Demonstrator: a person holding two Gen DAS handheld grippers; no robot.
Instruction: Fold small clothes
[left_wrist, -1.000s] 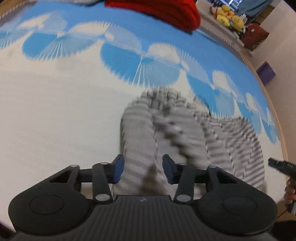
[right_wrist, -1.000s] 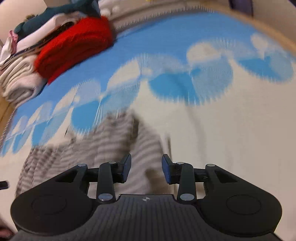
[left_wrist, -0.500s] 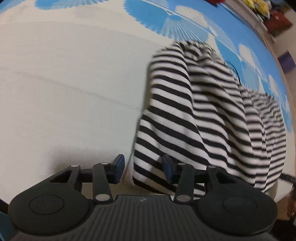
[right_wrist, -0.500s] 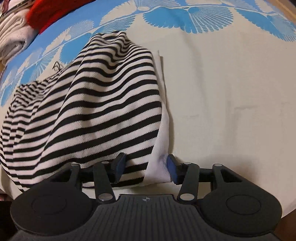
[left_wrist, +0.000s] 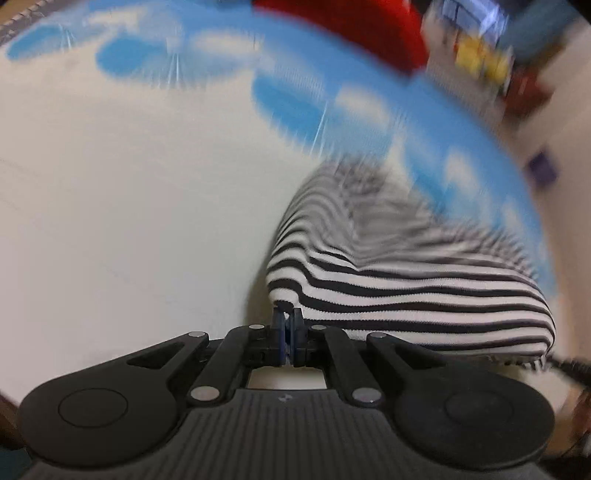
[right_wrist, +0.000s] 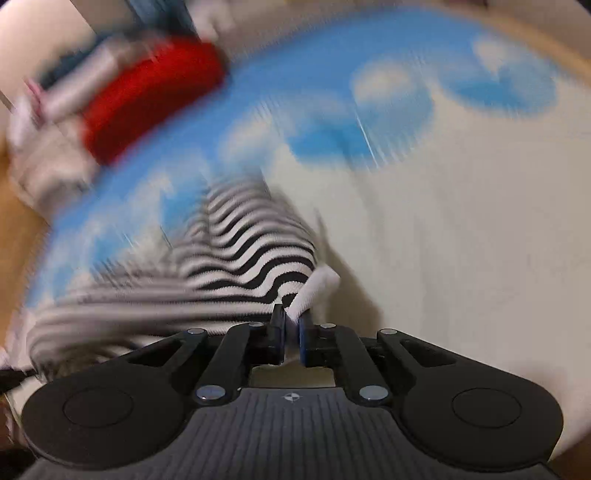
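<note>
We observed the blue-and-cream patterned cover (left_wrist: 110, 206) filling both views, its cream field nearest the cameras and its blue fan motifs toward 12 o'clock. A red folded garment (right_wrist: 147, 99) lay at 10 o'clock in the right wrist view, at the far edge of the cover.

The black-and-white striped garment (left_wrist: 406, 291) rested on the cream field. In the left wrist view it ran from the fingertips out toward 3 o'clock, with a second fold rising toward 1 o'clock. In the right wrist view its long axis ran from 9 o'clock to the fingertips; blur hid the far end.

Both grippers pointed steeply down at the cover. The left gripper (left_wrist: 287, 319) had its jaws pressed together on the garment's near corner. The right gripper (right_wrist: 291, 317) was closing its jaws, with the garment's white edge band (right_wrist: 317, 288) pinched between the pads.
</note>
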